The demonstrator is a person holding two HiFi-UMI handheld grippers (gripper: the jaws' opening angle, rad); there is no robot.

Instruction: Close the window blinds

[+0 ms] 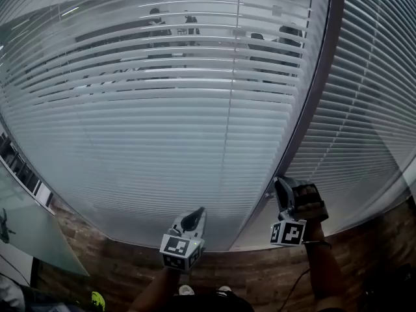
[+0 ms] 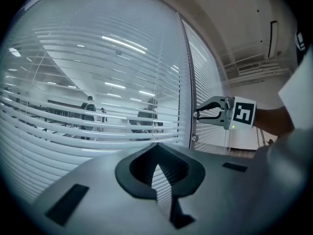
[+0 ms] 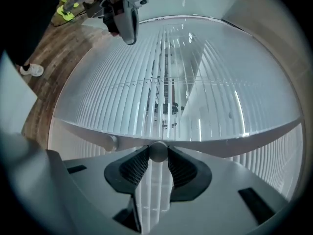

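Note:
Two white slatted blinds hang side by side, the wide left blind [image 1: 162,129] and the right blind [image 1: 370,109], parted by a dark window post [image 1: 312,103]. The left blind's upper slats stand partly open and show a room behind; its lower slats lie flatter. My right gripper [image 1: 281,184] is at the foot of the post. In the right gripper view its jaws [image 3: 157,153] press on the round grey end of a blind wand [image 3: 157,151]. My left gripper [image 1: 198,212] points at the left blind's lower part, its tips [image 2: 155,146] together with nothing between them.
People [image 1: 159,25] stand behind the glass past the open slats. A wood-patterned floor [image 1: 260,272] runs below the blinds. A glass tabletop [image 1: 32,233] lies at the lower left. The person's shoes [image 1: 185,290] show at the bottom edge.

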